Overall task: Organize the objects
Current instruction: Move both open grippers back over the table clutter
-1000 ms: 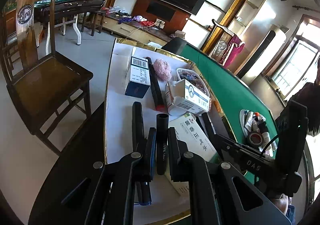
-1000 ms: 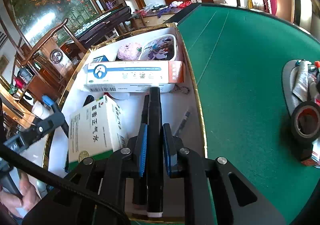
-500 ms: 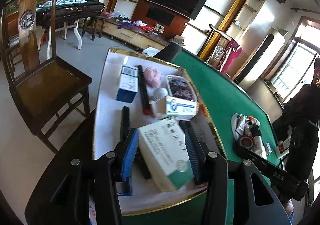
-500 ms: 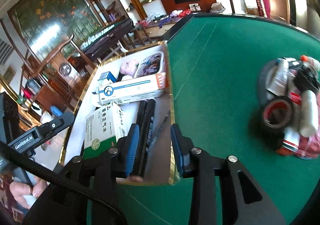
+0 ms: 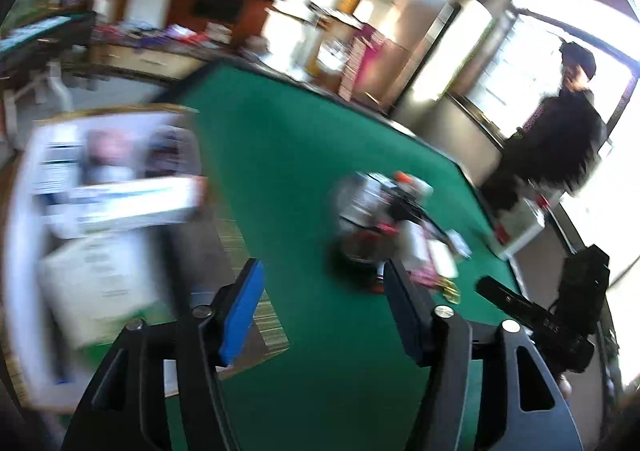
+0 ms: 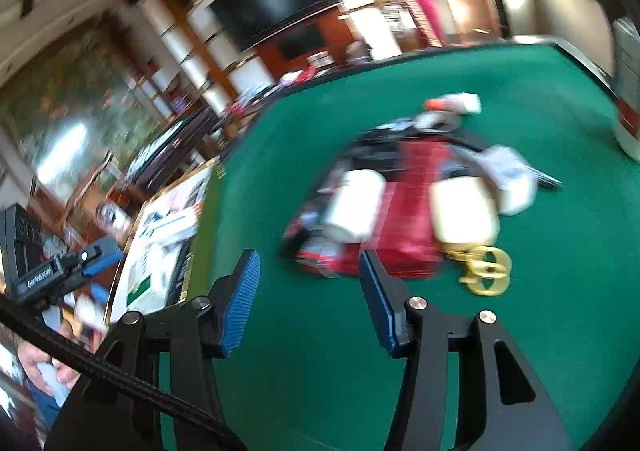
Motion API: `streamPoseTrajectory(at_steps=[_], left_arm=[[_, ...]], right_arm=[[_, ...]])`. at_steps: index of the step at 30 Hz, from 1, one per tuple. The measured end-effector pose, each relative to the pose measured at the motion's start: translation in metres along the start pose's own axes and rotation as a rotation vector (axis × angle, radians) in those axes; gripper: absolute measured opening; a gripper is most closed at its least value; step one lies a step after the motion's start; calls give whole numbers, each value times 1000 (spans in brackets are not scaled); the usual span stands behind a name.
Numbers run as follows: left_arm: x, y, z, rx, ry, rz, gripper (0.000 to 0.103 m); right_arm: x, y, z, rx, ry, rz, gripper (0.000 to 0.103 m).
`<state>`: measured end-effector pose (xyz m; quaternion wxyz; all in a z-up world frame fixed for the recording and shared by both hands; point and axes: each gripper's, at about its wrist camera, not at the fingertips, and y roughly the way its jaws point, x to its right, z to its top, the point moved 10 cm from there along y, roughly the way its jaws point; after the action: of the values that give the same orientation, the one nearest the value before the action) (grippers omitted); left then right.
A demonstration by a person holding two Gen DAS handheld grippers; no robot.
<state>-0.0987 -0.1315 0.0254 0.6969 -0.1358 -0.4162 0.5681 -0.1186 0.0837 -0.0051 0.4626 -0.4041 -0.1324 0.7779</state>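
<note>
Both views are motion-blurred. My left gripper (image 5: 320, 291) hangs over the green felt table (image 5: 296, 147), its jaws opening with nothing between them. It points toward a pile of small items (image 5: 380, 215) lying on the felt. The white gold-rimmed tray (image 5: 20, 251) with its boxes (image 5: 120, 203) lies to its left. My right gripper (image 6: 310, 283) is also opening and empty, just short of the same pile. The pile holds a red packet (image 6: 412, 211), two white rolls (image 6: 352, 207) and a gold trinket (image 6: 486, 269). The tray (image 6: 186, 279) sits far left in that view.
In the left wrist view the right gripper's black body (image 5: 540, 323) shows at the right edge, and a person in dark clothes (image 5: 560, 139) stands by the window. The left gripper (image 6: 60, 271) and a hand (image 6: 36, 367) appear at the right wrist view's left edge. Open felt surrounds the pile.
Both grippers let go of the black sticks they held over the tray, opened, and swung right, off the tray and toward the pile on the felt.
</note>
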Motion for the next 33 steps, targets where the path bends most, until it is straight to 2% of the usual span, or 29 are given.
streamPoseTrajectory(at_steps=[2, 7, 10, 14, 20, 24, 26, 27, 29, 33], left_arm=[[25, 35, 0, -75, 18, -62, 57], [32, 100, -1, -194, -71, -82, 57], [28, 116, 2, -204, -106, -67, 57], [25, 132, 0, -222, -77, 6, 57], [33, 149, 0, -243, -69, -15, 59], [36, 155, 3, -203, -34, 13, 60], [34, 153, 2, -193, 7, 43, 49], [35, 150, 2, -191, 16, 33, 46], [37, 142, 2, -187, 2, -25, 25], [34, 131, 4, -165, 20, -28, 24]], right_arm=[[13, -5, 7, 12, 54, 15, 50], [24, -9, 13, 20, 117, 31, 50], [22, -9, 15, 21, 137, 49, 50], [24, -7, 16, 19, 158, 56, 50], [30, -9, 19, 31, 169, 53, 50], [35, -7, 20, 33, 176, 34, 50], [41, -8, 20, 39, 180, 15, 50], [44, -9, 20, 43, 183, 5, 50], [52, -8, 21, 41, 178, -30, 50], [69, -2, 19, 25, 149, -148, 51]])
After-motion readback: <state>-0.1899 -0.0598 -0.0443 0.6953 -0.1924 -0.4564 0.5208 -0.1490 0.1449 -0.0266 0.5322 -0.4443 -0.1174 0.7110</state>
